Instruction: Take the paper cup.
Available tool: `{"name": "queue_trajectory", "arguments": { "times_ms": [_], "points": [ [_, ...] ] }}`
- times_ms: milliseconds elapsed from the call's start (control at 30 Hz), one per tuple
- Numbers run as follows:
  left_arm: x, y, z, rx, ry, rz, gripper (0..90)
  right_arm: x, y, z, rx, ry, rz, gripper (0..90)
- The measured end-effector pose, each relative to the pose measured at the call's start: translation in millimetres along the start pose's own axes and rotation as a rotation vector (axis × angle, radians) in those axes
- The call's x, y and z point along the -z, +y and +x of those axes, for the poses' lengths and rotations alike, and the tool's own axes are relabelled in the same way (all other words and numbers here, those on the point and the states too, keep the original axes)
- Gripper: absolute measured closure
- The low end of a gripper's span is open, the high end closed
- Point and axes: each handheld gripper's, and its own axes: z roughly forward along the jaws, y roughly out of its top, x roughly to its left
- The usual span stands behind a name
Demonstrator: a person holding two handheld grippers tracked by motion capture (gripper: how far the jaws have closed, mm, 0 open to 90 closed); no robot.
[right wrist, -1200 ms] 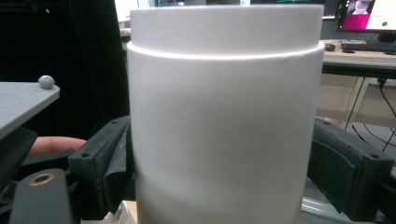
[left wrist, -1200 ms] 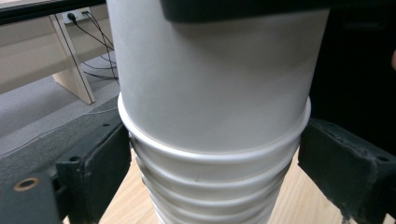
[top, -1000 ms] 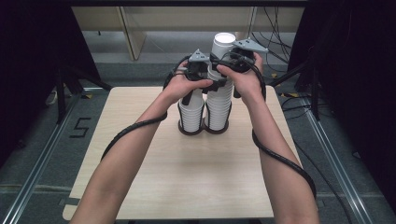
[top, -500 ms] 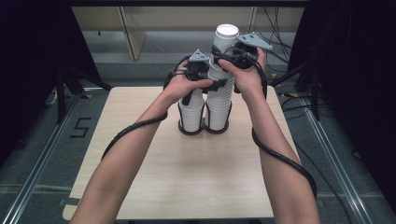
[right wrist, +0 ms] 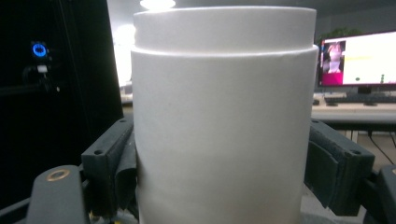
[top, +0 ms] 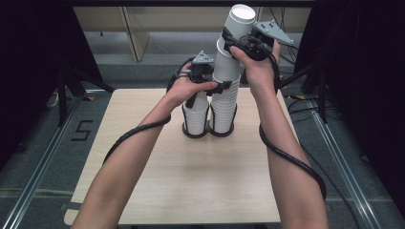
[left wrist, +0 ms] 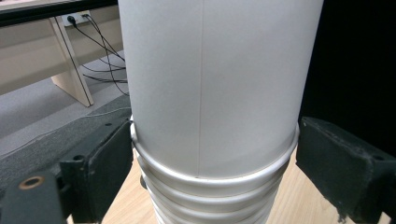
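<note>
Overall, pale wooden table (top: 191,181), grey floor (top: 38,143) | right gripper (top: 241,47) clamped on top cup (top: 236,24), raised higher than before | left gripper (top: 217,88) closed around cup stack (top: 223,109)

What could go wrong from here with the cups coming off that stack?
1. The lifted cups in the right tool tilt, so they could bind in the right stack and drag it up.
2. The left tool grips only the rolled rims; a slip frees that stack.
3. The left stack stands touching it and could topple.
</note>
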Motion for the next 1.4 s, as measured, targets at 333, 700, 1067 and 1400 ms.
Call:
{"name": "queue_trajectory", "arguments": {
  "times_ms": [333,700,1067,1400],
  "points": [
    [2.5,0.0,0.5,-0.005,0.012,-0.036,8.7,16.8,24.5,1.8,0.018,0.008,-0.089,20.9],
    [52.8,10.2,-6.6,-0.037,0.042,-0.100,6.8,66.0,30.6,-9.4,0.001,0.040,-0.118,20.9],
    [109.7,-24.9,-34.5,-0.057,0.016,-0.113,9.1,133.5,-13.7,-24.3,0.015,0.044,-0.062,20.8],
    [113.6,-68.6,-58.7,-0.087,0.010,-0.101,9.0,149.0,-95.3,-6.5,0.003,0.088,0.049,20.7]
  ]
}}
